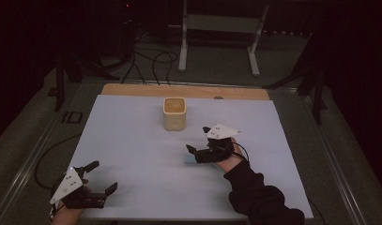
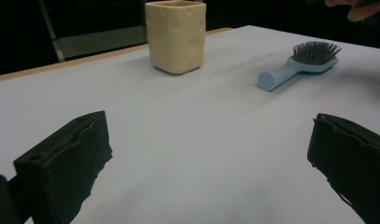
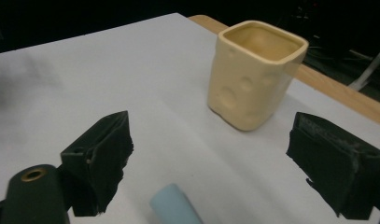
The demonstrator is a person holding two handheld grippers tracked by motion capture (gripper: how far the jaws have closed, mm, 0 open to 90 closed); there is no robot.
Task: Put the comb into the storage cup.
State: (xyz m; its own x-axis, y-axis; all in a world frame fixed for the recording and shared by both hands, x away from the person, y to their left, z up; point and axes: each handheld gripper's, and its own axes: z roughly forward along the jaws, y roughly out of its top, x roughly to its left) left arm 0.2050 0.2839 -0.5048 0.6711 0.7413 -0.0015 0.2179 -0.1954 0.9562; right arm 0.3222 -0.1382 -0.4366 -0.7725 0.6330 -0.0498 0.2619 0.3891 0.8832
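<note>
**Right claw poised over the hairbrush handle, nothing gripped yet**

The left claw (image 1: 100, 176) rests wide open and empty at the counter's (image 1: 132, 140) near-left corner. Right of the middle, the blue hairbrush (image 2: 299, 65) lies flat, bristles up. The right claw (image 1: 198, 138) hangs over it, jaws wide, the handle end between them and untouched. Pickup remains undone. The cream cup (image 1: 174, 113) stands near the far edge, seemingly the brush's destination.

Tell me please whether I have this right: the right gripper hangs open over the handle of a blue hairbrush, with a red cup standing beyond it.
Not quite: the cup is cream-yellow, not red, as the right gripper view shows. The rest holds: the right gripper hangs open over the handle of the blue hairbrush.
</note>
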